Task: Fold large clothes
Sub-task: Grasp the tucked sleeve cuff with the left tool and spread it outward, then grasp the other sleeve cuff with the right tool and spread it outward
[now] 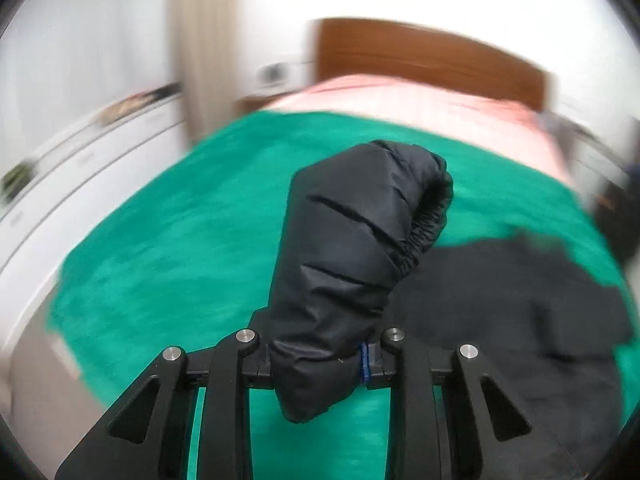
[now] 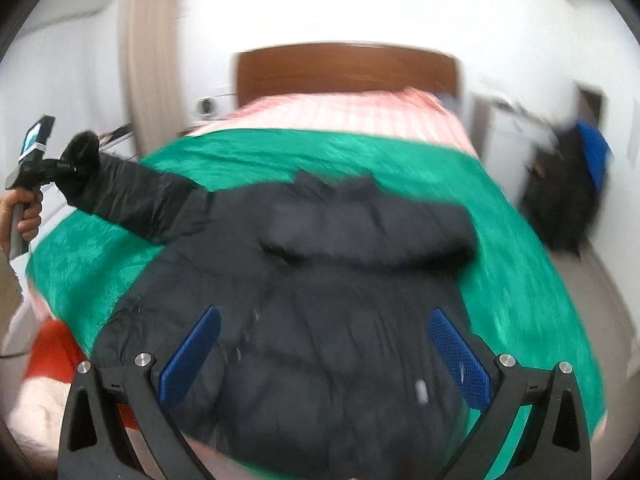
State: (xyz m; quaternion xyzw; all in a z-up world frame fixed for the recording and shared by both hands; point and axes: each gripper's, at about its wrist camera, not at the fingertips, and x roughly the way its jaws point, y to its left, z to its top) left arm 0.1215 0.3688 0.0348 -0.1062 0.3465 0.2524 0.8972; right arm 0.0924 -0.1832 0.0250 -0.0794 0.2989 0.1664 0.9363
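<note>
Spread over the bed, a green fleece blanket (image 2: 520, 248) is carrying your black padded puffer jacket (image 2: 320, 300). Your left gripper (image 1: 316, 360) is clamping its sleeve (image 1: 360, 220), lifting it leftward, while your right gripper (image 2: 324, 356) is hovering wide apart above the jacket's body.

Quilted satiny jacket (image 2: 320, 280), fuzzy blanket (image 2: 520, 280)

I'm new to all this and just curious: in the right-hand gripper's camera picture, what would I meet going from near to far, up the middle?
Right gripper, jaws open → black puffer jacket → green blanket → pink striped bedding → wooden headboard → white wall.
</note>
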